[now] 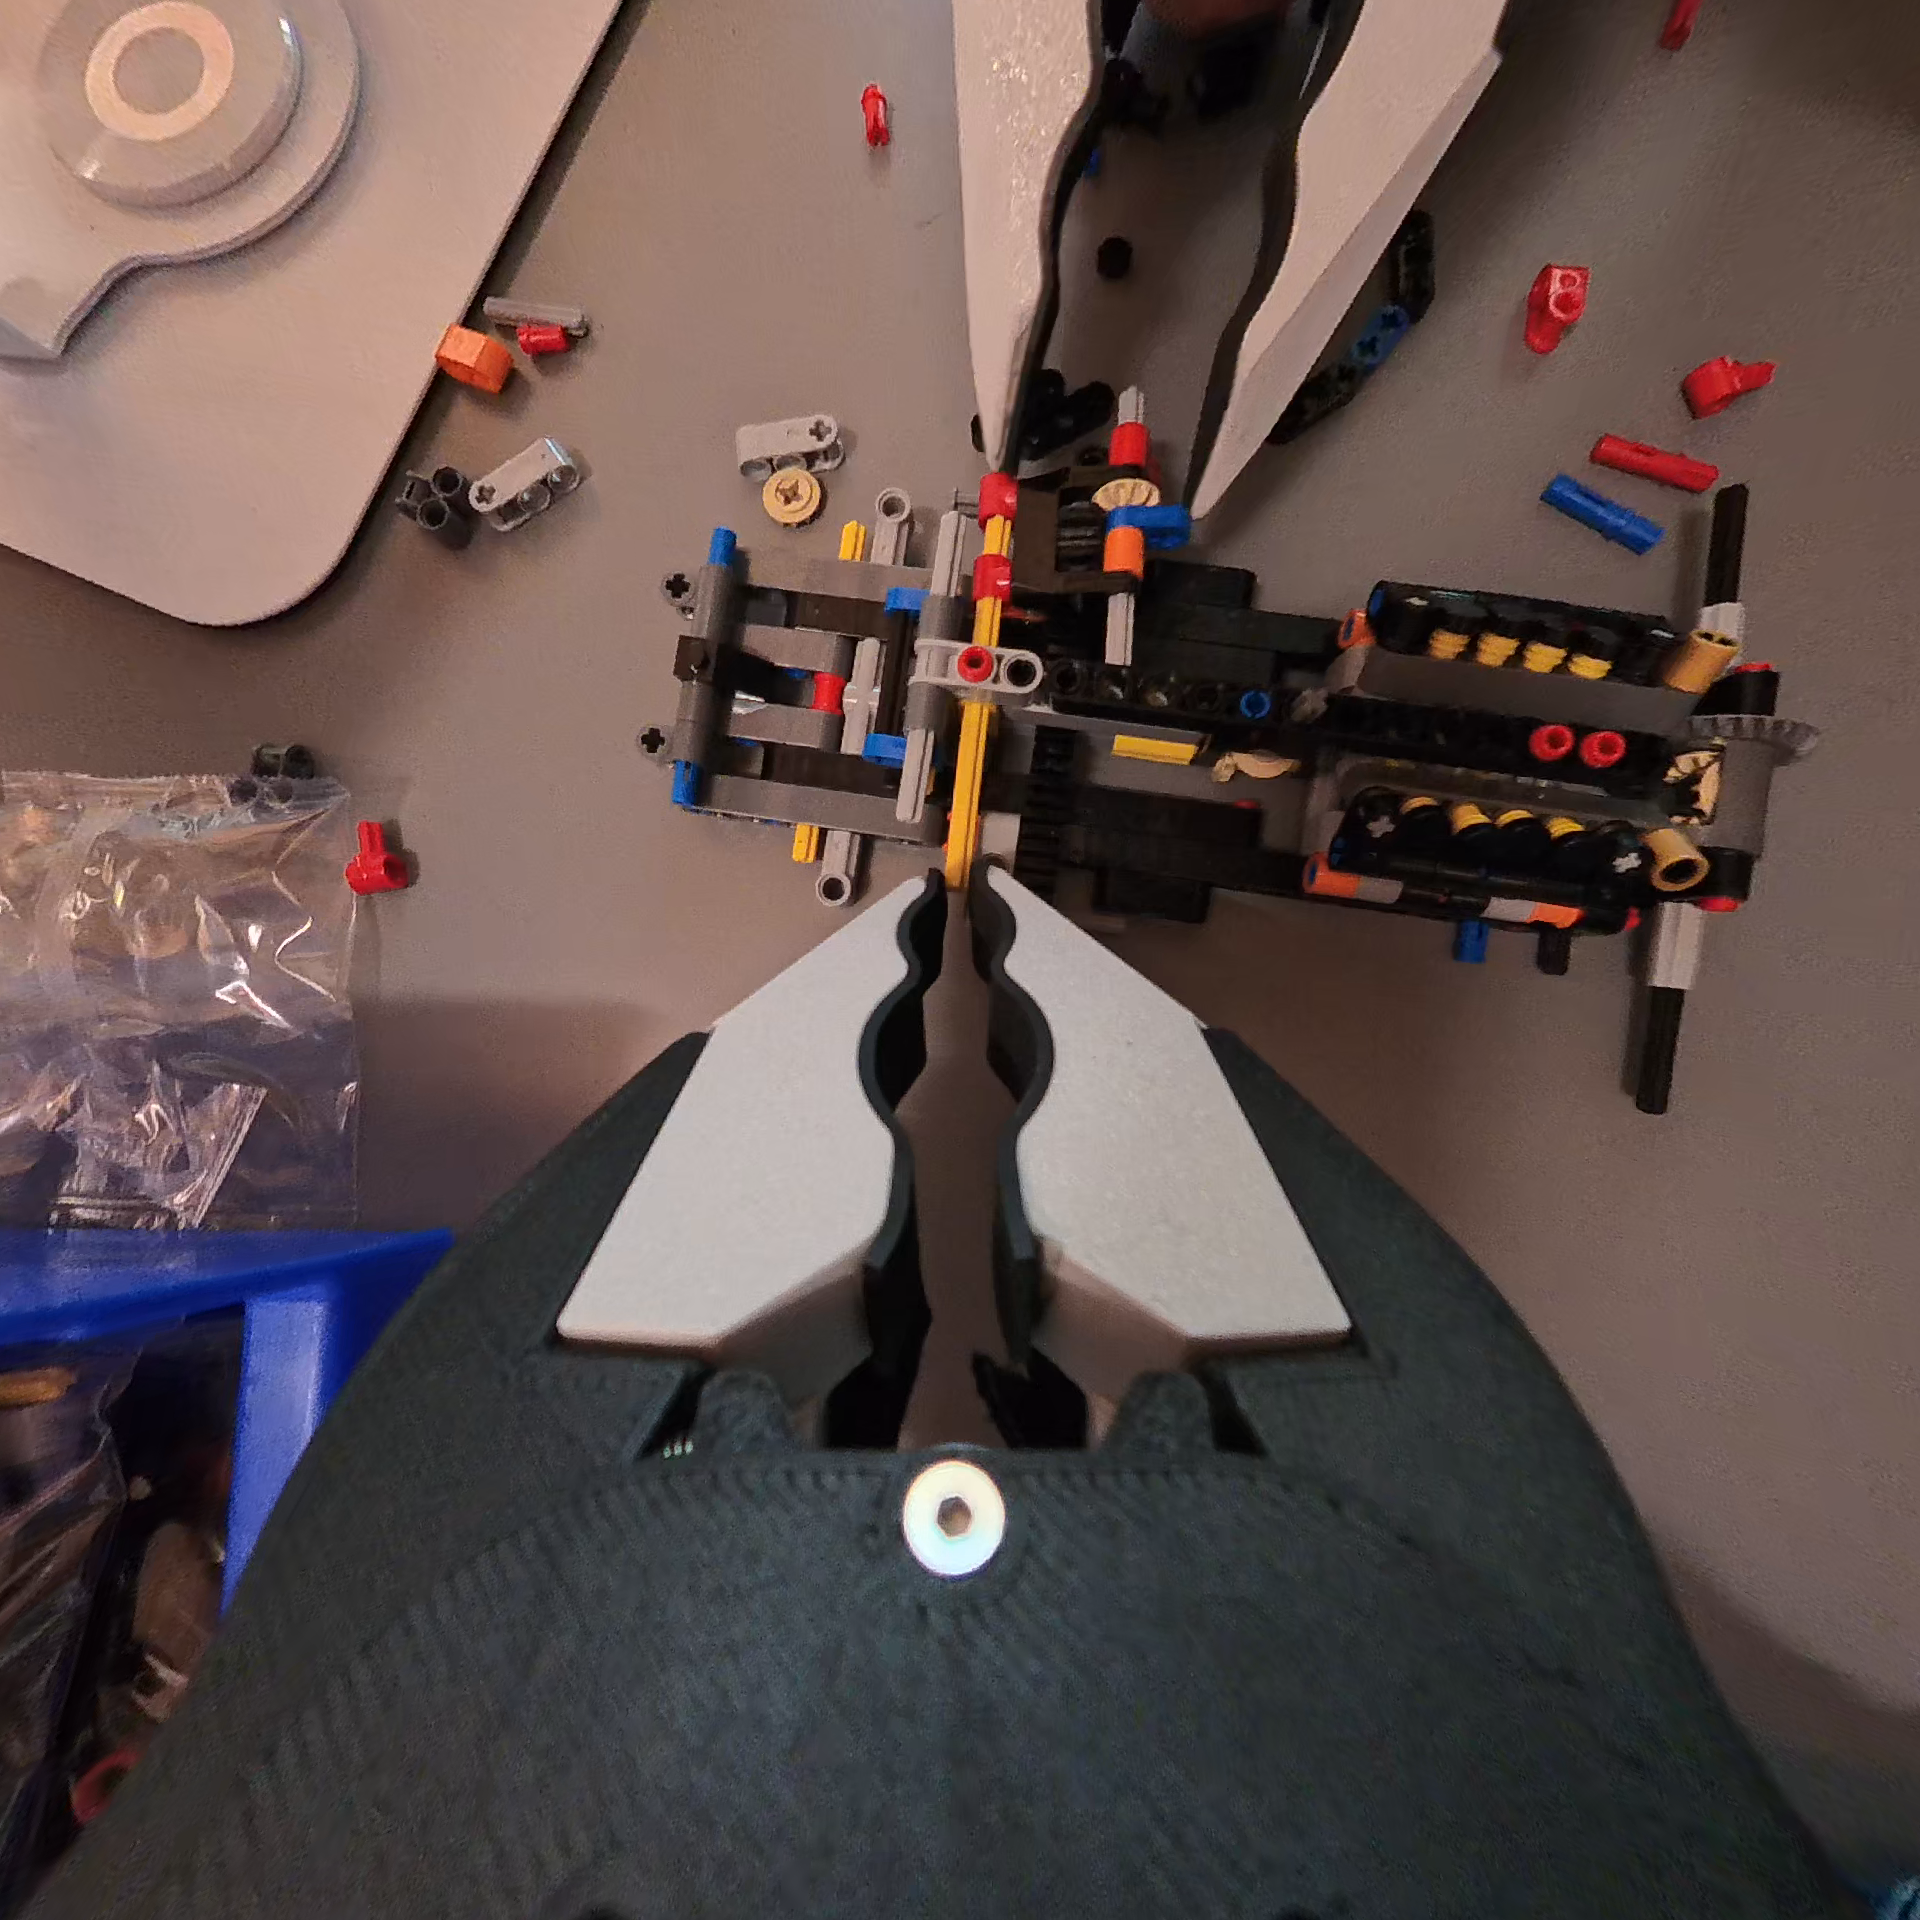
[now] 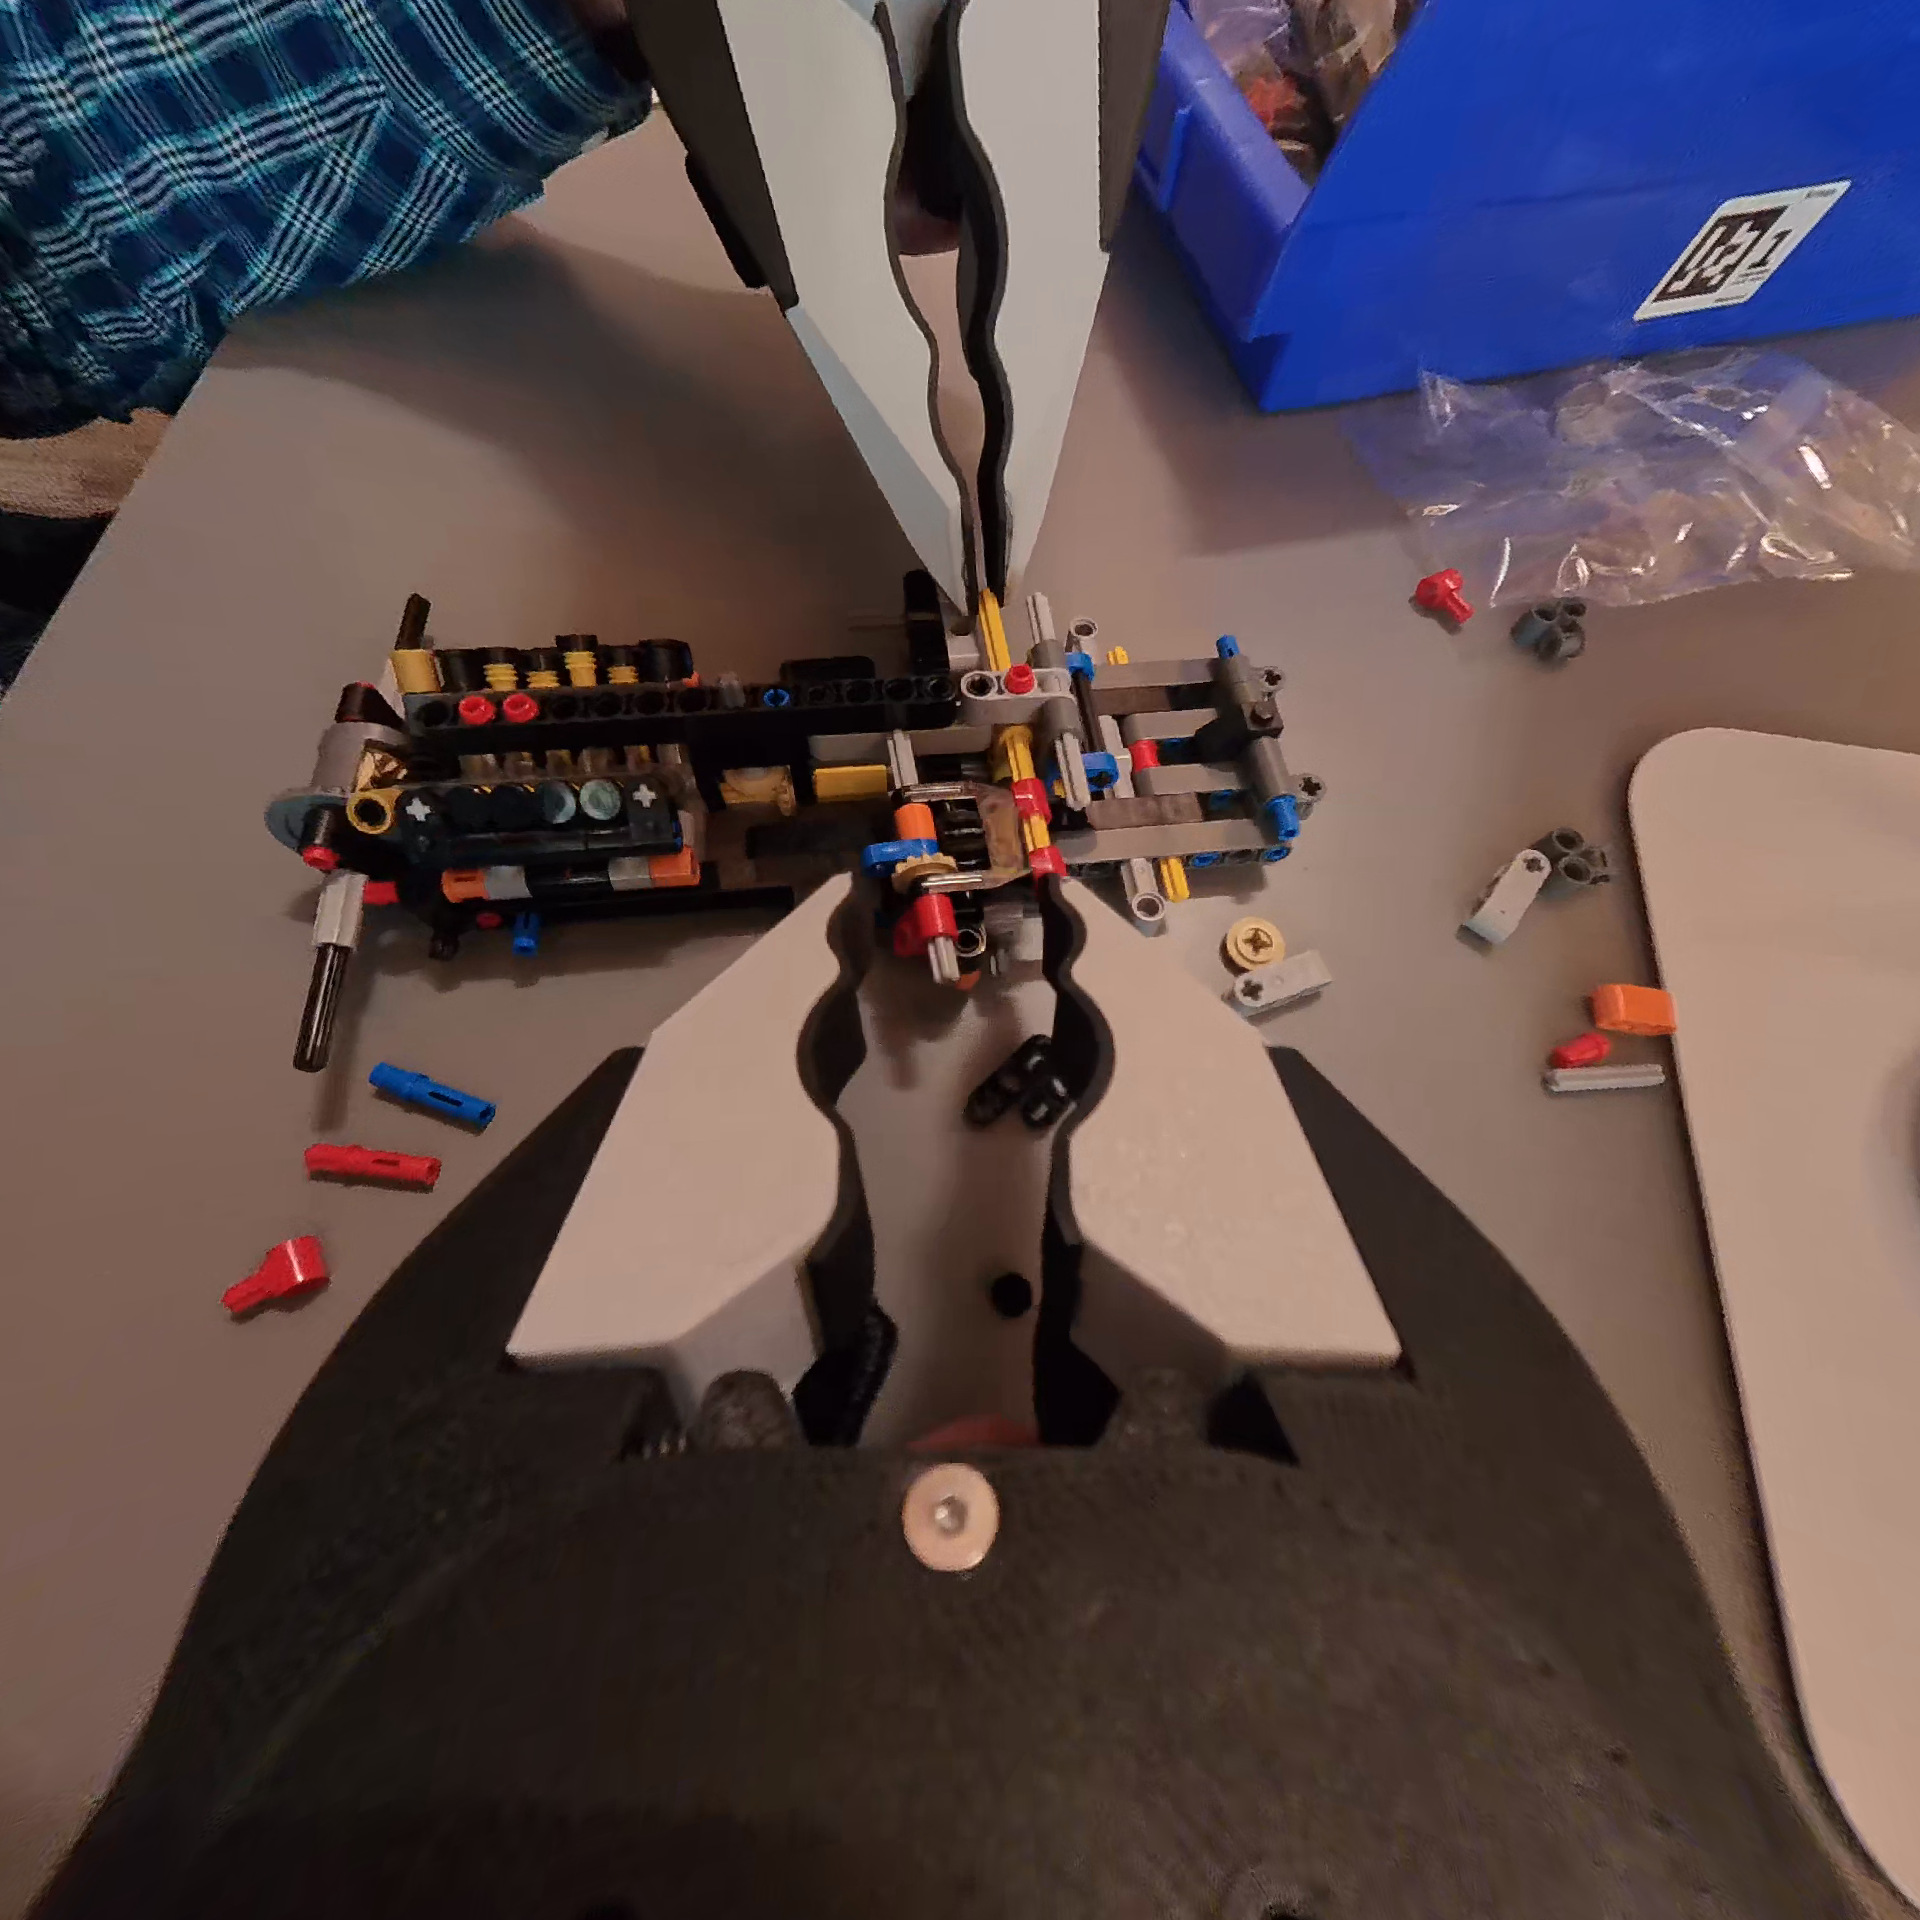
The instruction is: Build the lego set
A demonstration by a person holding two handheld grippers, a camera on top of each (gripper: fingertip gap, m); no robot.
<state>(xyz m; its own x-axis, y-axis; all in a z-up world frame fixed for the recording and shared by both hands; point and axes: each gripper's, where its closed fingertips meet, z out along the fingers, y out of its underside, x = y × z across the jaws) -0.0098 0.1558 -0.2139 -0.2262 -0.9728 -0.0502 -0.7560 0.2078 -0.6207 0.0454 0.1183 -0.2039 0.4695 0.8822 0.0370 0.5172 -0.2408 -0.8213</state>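
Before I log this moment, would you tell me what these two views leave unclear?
- Blue bin contents: left wrist view, cut by the edge, behind crumpled plastic.
- Yellow axle end: hidden between the left tongs.
- Right tongs: whether the fingers touch the model.

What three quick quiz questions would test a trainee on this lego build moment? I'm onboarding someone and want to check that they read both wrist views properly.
1. True or false: the left gripper is pinched on the end of the yellow axle that runs across the lego chassis.
2. What does the right gripper straddle?
A. the loose blue pin
B. the small gear-and-axle cluster on the chassis's near side
C. the plastic bag
3. Fill in: the clear plastic bag lies on the table in front of the ____ bin.

Key: 1 true; 2 B; 3 blue
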